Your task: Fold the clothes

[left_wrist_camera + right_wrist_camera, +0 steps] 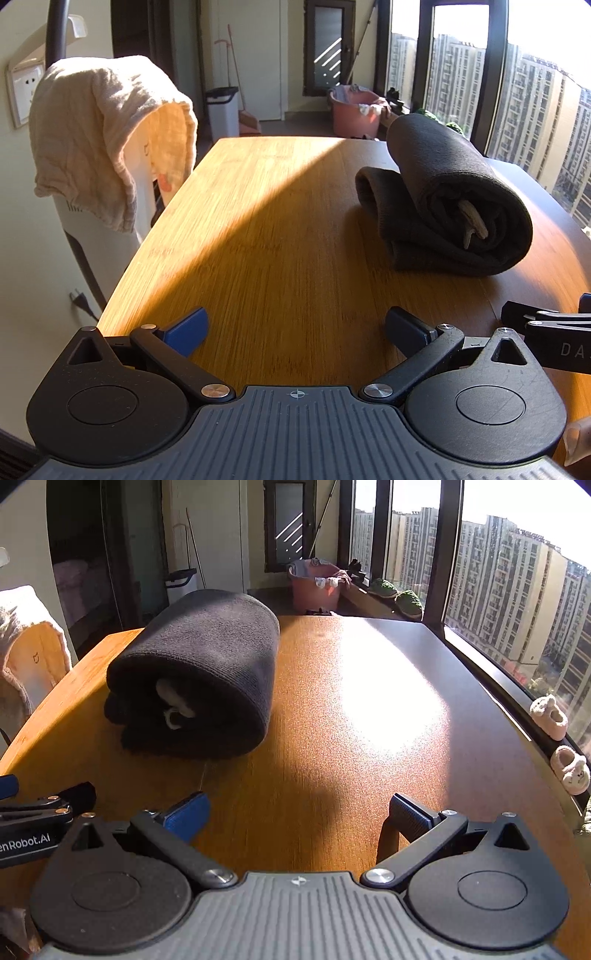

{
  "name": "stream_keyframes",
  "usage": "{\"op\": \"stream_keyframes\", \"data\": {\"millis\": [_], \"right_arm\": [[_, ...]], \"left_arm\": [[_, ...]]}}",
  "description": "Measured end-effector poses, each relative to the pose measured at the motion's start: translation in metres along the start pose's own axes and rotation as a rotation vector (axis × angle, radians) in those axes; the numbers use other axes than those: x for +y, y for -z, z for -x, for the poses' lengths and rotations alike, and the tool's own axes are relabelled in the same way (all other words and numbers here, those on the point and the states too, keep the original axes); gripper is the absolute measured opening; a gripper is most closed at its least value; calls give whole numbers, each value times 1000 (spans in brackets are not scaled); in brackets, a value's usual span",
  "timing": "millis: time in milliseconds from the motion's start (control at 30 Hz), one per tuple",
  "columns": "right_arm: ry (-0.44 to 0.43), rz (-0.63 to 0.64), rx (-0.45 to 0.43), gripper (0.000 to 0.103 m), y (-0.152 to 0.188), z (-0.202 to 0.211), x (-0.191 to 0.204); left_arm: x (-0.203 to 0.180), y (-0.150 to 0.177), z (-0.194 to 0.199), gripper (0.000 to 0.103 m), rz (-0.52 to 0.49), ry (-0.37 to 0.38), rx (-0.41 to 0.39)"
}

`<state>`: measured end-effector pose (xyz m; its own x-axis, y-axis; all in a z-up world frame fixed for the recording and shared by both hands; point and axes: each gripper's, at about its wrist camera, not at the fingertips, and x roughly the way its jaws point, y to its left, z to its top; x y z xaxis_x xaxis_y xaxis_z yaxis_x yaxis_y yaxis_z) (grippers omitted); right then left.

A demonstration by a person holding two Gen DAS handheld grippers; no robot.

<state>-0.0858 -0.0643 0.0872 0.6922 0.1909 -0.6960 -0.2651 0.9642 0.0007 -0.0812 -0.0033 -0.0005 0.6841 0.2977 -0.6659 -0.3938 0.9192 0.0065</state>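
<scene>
A dark folded garment (450,195) lies in a thick bundle on the wooden table (258,229), with a pale drawstring showing at its near end. In the right wrist view the same garment (207,664) sits ahead and to the left. My left gripper (295,328) hovers open over the near table edge, well short of the bundle, nothing between its blue pads. My right gripper (299,812) is open too, empty, to the right of the bundle. Each gripper's black body shows at the edge of the other's view.
A cream cloth (107,136) hangs over a white appliance left of the table. A pink laundry basin (317,583) and a white bin (221,110) stand on the floor beyond. Small plush slippers (554,720) rest on the window sill at the right.
</scene>
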Motion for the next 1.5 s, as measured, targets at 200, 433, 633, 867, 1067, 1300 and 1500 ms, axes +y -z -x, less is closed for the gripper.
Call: {"op": "stream_keyframes", "data": {"millis": [200, 433, 633, 867, 1067, 1300, 1500], "right_arm": [[7, -7, -4, 103, 0, 1, 1], [11, -10, -5, 103, 0, 0, 2], [11, -11, -2, 103, -5, 1, 1], [9, -12, -4, 103, -3, 0, 1], [11, -12, -8, 103, 3, -1, 3], [11, -13, -9, 103, 6, -1, 2], [-56, 54, -4, 103, 9, 4, -5]], "left_arm": [[1, 1, 1, 103, -8, 8, -1], [4, 1, 2, 103, -34, 37, 1], [3, 2, 3, 103, -32, 38, 0], [3, 2, 3, 103, -34, 36, -1], [4, 1, 2, 103, -34, 37, -1], [4, 1, 3, 103, -35, 41, -1], [4, 1, 4, 103, -43, 46, 1]]}}
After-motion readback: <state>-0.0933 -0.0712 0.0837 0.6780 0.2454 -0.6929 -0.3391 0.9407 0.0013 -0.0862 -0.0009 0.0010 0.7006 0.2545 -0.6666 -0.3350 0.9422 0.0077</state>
